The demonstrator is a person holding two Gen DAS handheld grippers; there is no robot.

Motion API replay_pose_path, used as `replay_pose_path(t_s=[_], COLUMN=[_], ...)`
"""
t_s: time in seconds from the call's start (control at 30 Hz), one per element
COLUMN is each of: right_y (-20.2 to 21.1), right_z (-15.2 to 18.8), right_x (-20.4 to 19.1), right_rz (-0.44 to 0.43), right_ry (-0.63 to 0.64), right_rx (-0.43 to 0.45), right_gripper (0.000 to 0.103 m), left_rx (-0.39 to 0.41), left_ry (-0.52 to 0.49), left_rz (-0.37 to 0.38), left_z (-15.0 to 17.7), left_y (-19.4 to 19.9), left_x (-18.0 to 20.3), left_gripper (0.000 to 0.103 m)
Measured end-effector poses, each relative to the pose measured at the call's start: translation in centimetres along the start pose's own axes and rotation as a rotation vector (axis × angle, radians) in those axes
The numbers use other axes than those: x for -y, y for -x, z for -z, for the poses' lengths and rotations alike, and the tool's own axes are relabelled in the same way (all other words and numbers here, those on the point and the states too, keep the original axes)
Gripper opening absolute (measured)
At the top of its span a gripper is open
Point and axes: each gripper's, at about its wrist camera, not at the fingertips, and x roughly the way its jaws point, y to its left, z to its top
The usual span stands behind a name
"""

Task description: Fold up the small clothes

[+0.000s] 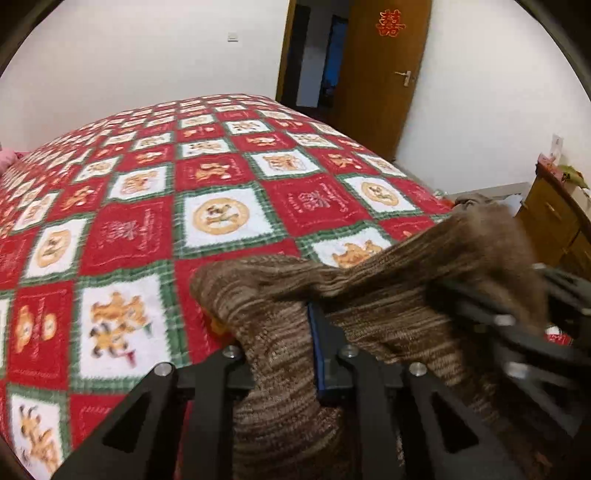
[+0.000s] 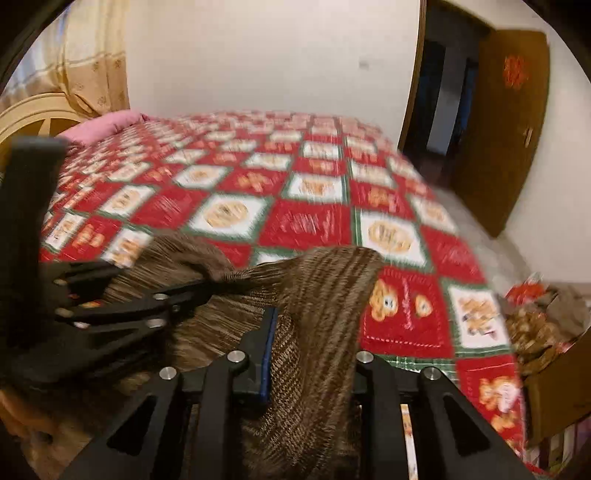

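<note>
One checked red blanket (image 1: 229, 192) covers the bed, white walls (image 1: 129, 59) behind.

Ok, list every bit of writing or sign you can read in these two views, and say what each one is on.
"囍": a red double-happiness sign on the brown door; in the right wrist view the same sign is too blurred to read.
Small white lettering in the red squares of the bedspread: too small and blurred to read.
Brown knitted garment, wall switch: no writing visible.
</note>
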Motion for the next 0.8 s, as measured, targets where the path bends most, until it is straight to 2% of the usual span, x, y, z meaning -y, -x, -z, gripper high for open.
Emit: replay_pose_path(t_s=[0.13,0.3,0.4,0.53,0.7,0.8], right_y=[5.2,12.4,15.8,19.3,23.7,26.4], right_z=[0.2,1.4,1.8,2.8,5.0,6.0], right_x=[-2.6,-4.5,-5.7,-7.4,-9.7,-11.4], right_rz=[-0.016,-0.067,-0.076,-0.075,-0.058,-0.042], right_ry=[0.023,-0.061,-0.074,-0.075,-0.049,0.002], right_rx=[0.081,0.196,0.258,0.312,0.368,0.403], right_gripper=[0.020,0.019,0.019,0.019,0.018,0.018], left_rx=[0.073,0.206,0.274,0.336,0.404,0.422], left_ry=[0.045,0.110,0.106,0.111,0.191,0.188], left_rz=[0.037,0.106,0.119,0.124,0.213,0.233], left_z=[0.7,1.7,2.9,4.9,7.3,8.1], left_y=[4.2,11.9,15.8,19.0,22.3,23.9], left_x=[-0.8,-1.5,-1.0,-0.5,-1.6,-1.6], left_gripper=[0.018,0.015,0.015,0.014,0.014,0.013])
